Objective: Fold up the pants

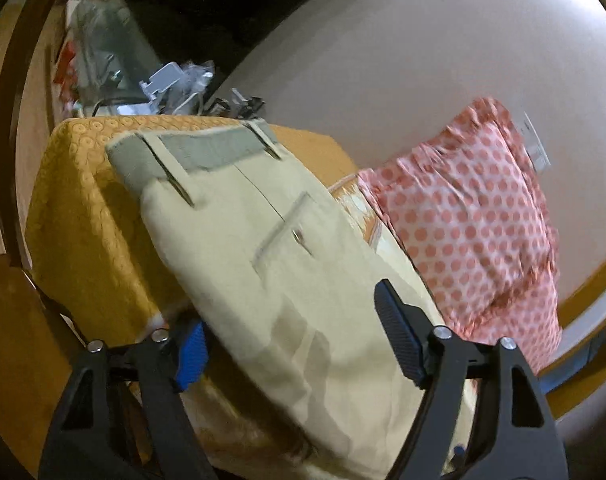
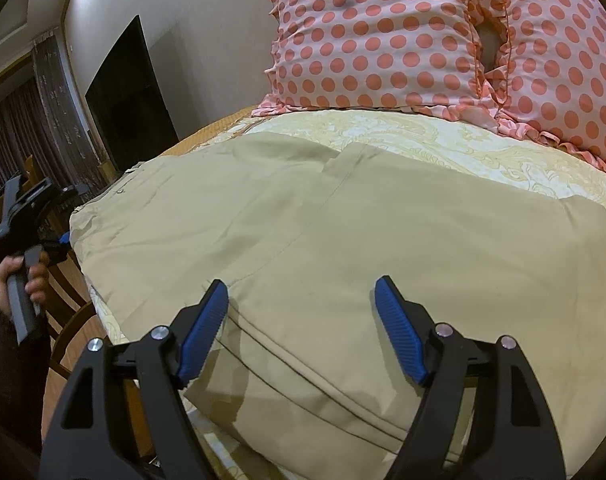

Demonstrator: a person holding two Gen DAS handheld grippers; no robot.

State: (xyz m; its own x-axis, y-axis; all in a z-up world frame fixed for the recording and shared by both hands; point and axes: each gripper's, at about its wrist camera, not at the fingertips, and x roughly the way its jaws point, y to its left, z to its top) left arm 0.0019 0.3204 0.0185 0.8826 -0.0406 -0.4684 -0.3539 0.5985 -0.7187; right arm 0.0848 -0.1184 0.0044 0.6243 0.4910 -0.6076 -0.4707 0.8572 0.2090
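Beige pants [image 1: 271,248] lie folded on the bed, waistband with belt loops at the far end in the left wrist view. My left gripper [image 1: 291,320] is open above the near end of the pants, one blue pad off the fabric's left edge, the other over it. In the right wrist view the pants [image 2: 343,220] spread flat across the bed. My right gripper [image 2: 301,300] is open just above the stacked leg hems. The left gripper [image 2: 31,216] also shows there at the pants' far left edge, held by a hand.
An orange patterned bedspread [image 1: 83,216] covers the bed corner. A pink polka-dot pillow [image 1: 475,216] sits beside the pants, and two such pillows [image 2: 383,36] stand behind them. Clutter [image 1: 175,84] lies past the bed. A dark screen [image 2: 131,96] and wooden chairs [image 2: 67,288] stand at the left.
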